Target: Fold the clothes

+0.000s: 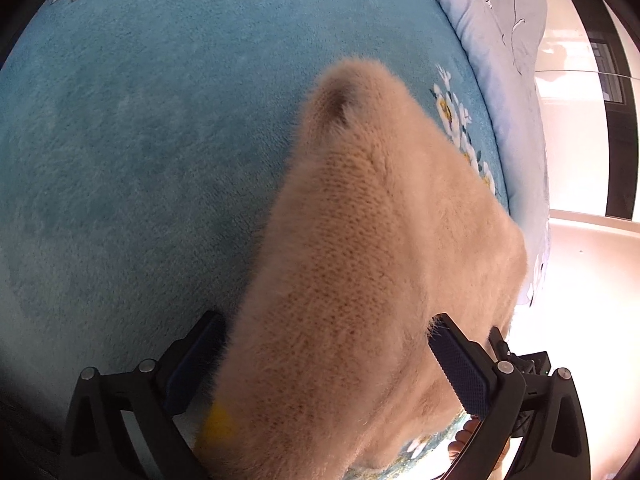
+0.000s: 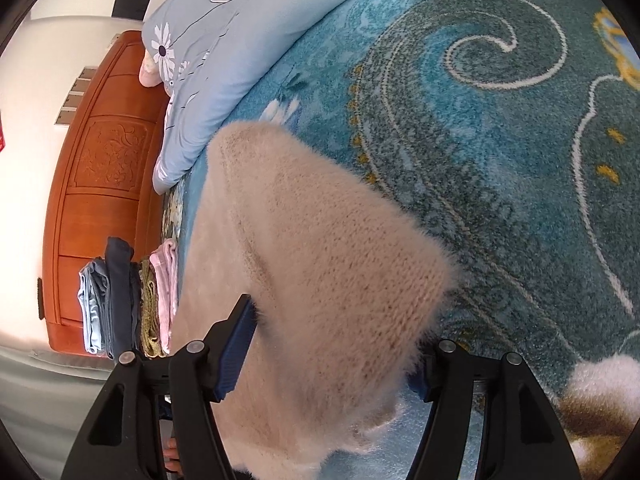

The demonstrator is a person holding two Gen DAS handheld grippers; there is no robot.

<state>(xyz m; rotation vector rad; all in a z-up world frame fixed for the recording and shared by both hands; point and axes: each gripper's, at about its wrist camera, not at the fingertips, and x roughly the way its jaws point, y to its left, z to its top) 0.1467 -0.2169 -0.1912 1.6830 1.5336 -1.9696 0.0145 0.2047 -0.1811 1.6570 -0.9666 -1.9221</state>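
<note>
While grippers gape, sweater (image 1: 360, 260) drapes (perhaps loose).

Fuzzy beige knit sweater (image 1: 360, 280), long loose fibres. Plush teal blanket (image 1: 140, 140), short matt pile. Smooth pale-blue cotton-like quilt (image 2: 224, 40). Glossy carved reddish wood headboard (image 2: 104, 184). Matt black plastic fingers (image 1: 464, 364), ribbed blue pads.

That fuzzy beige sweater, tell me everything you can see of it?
The fuzzy beige sweater is a hairy, loosely knitted garment, pale tan to pinkish. It lies draped over the teal patterned blanket, one rounded end pointing toward the light blue floral pillow. It runs between the fingers of both open grippers, left and right. Whether the pads touch it is unclear. Its near edge hangs out of view.
</note>
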